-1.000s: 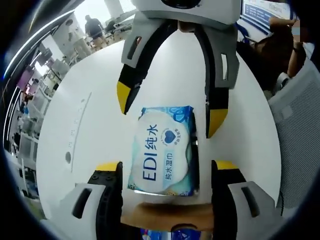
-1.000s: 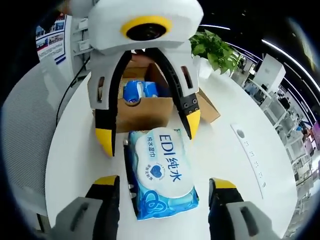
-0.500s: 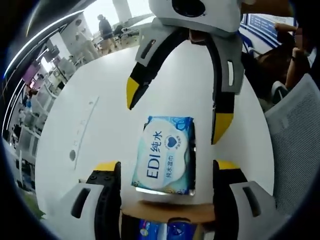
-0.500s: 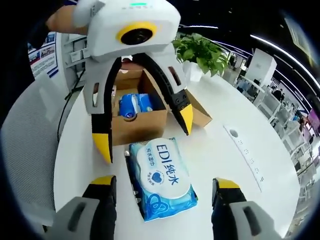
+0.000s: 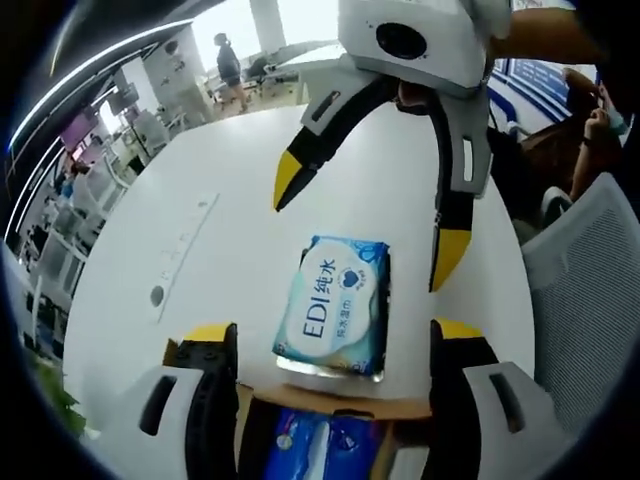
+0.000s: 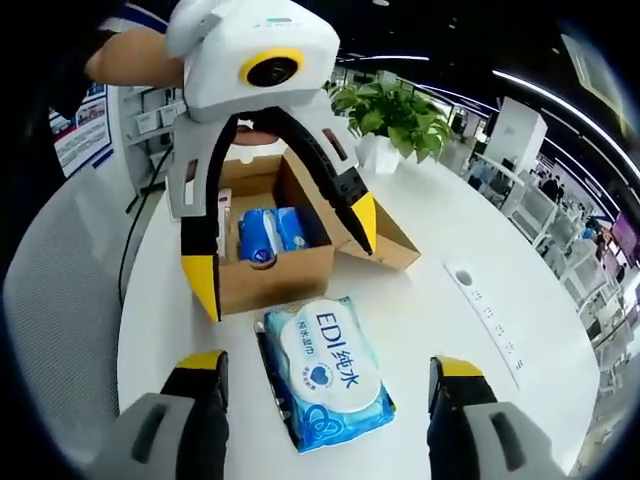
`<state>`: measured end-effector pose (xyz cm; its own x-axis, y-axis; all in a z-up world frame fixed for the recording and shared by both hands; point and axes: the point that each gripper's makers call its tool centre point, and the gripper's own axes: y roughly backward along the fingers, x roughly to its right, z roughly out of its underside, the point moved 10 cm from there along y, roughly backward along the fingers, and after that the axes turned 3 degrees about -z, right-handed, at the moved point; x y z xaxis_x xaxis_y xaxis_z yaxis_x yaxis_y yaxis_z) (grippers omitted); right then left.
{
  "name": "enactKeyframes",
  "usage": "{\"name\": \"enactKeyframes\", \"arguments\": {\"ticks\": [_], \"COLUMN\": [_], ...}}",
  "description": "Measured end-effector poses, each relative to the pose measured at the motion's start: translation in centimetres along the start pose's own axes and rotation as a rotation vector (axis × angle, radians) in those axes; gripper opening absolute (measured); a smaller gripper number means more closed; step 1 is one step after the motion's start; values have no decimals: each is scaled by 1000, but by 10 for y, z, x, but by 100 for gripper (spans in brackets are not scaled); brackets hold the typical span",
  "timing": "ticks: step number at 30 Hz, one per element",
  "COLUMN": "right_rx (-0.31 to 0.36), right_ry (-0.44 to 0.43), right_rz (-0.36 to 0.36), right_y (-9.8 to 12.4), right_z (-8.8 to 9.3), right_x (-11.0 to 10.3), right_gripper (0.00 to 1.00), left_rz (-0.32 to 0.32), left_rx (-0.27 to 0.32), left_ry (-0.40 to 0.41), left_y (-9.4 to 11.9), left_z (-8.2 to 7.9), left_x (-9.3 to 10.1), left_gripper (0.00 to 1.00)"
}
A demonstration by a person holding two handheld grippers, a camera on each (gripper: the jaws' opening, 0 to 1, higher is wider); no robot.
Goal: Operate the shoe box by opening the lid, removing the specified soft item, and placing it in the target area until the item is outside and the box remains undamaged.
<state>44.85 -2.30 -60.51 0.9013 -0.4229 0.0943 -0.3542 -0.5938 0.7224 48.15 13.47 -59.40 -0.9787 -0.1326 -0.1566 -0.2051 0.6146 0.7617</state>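
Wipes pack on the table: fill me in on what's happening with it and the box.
A person holds two grippers. The wipes pack lies flat on the white table, outside the open cardboard box, just in front of it. Neither gripper holds it: the left gripper and the right gripper hover over it, both open. Another blue pack sits inside the box, whose lid hangs open to the side.

A white round table [image 6: 440,330] carries a blue wet-wipes pack [image 6: 328,370] lying flat between the right gripper's jaws, just before an open cardboard shoe box [image 6: 275,255].
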Motion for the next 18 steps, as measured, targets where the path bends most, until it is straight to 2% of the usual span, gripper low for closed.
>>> {"name": "enactKeyframes", "arguments": {"ticks": [9,18], "right_rx": [33,51], "right_ry": [2,27], "right_rz": [-8,-19], "right_y": [-3,-9], "right_z": [-15,-32], "right_x": [-5,-8], "right_gripper": [82,81], "left_rz": [-30,-58], "left_rx": [31,36], "left_ry": [38,67], "left_y": [25,47], "left_z": [11,26], "left_x": [0,0], "left_gripper": [82,83]}}
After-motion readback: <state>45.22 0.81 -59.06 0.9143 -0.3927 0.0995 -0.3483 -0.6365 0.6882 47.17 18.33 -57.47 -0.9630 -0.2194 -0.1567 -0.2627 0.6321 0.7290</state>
